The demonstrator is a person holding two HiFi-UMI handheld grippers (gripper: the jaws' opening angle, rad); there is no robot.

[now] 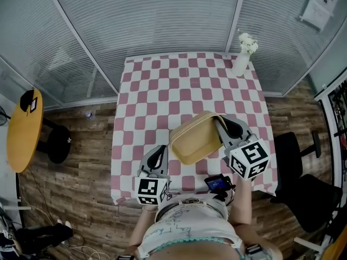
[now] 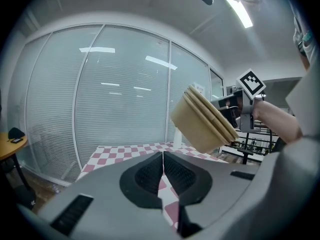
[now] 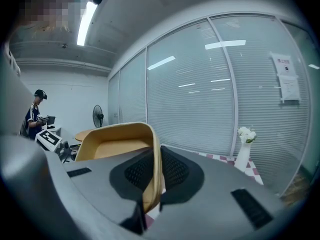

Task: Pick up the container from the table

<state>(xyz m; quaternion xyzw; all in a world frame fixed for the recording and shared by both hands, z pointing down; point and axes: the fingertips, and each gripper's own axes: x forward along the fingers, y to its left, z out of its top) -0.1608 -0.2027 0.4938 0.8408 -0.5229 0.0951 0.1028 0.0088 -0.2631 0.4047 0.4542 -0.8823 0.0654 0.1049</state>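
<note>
**Container held up off the table**

The right gripper (image 3: pixel 152 170) pinches one side wall of the tan container (image 1: pixel 194 141), jaws tight on it, and holds it tilted in the air above the checked table (image 1: pixel 162 80). The left gripper (image 2: pixel 163 168) hangs just beside the container without touching it, jaws pressed together on nothing. A white vase (image 1: pixel 241 63) stands at the table's far right corner

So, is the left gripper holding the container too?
No, the left gripper is shut on nothing; only the right gripper clamps the container.
</note>
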